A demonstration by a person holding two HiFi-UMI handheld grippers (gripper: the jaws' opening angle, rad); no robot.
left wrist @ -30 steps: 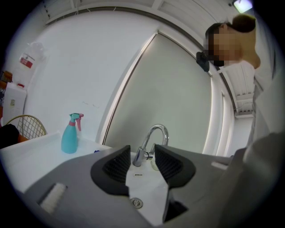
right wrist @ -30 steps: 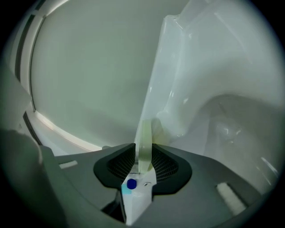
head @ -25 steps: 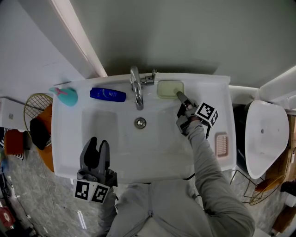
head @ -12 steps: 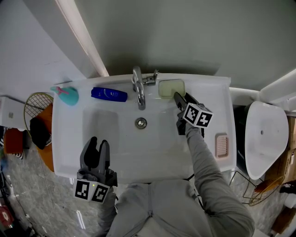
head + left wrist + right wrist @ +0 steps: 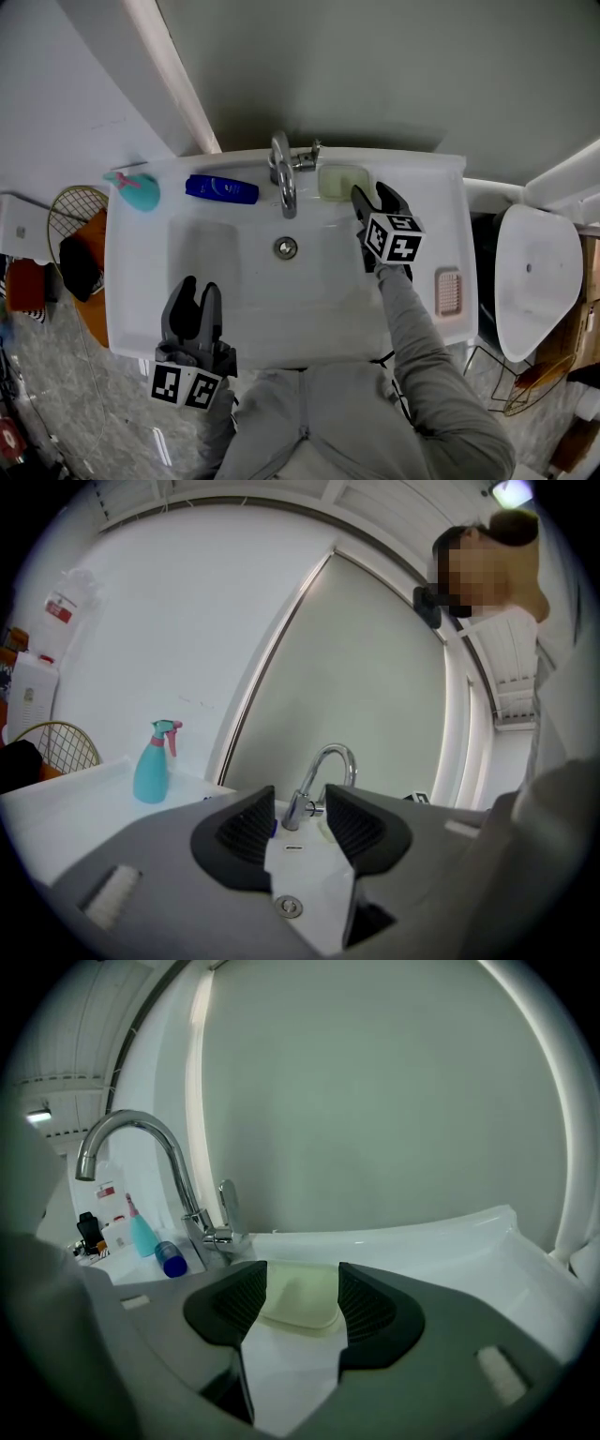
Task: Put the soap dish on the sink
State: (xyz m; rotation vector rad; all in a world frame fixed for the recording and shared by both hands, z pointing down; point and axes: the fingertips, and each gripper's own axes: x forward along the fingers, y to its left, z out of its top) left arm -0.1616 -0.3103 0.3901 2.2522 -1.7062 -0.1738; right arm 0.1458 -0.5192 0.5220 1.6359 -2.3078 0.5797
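The pale green soap dish [image 5: 341, 181] lies on the white sink's [image 5: 141, 281] back ledge, just right of the faucet [image 5: 283, 183]. My right gripper [image 5: 373, 200] hovers close in front of the dish and to its right. Its jaws have just been opening; they stand open, apart from the dish. In the right gripper view the soap dish [image 5: 298, 1299] shows beyond the right gripper [image 5: 300, 1312], flat on the ledge. My left gripper [image 5: 199, 298] rests open over the sink's front left rim. The left gripper [image 5: 298, 825] holds nothing and faces the faucet [image 5: 323, 780].
A blue bottle [image 5: 220, 189] lies on the back ledge left of the faucet, and a teal spray bottle [image 5: 137, 191] stands at the far left corner. A pink ribbed pad [image 5: 449, 291] sits on the right rim. A toilet [image 5: 539, 272] stands right of the sink, a wire basket [image 5: 73, 217] left.
The right gripper has let go of the soap dish's edge, opened, rolled so its marker cube faces up, and lifted slightly. The dish stays on the ledge. The left gripper has not moved.
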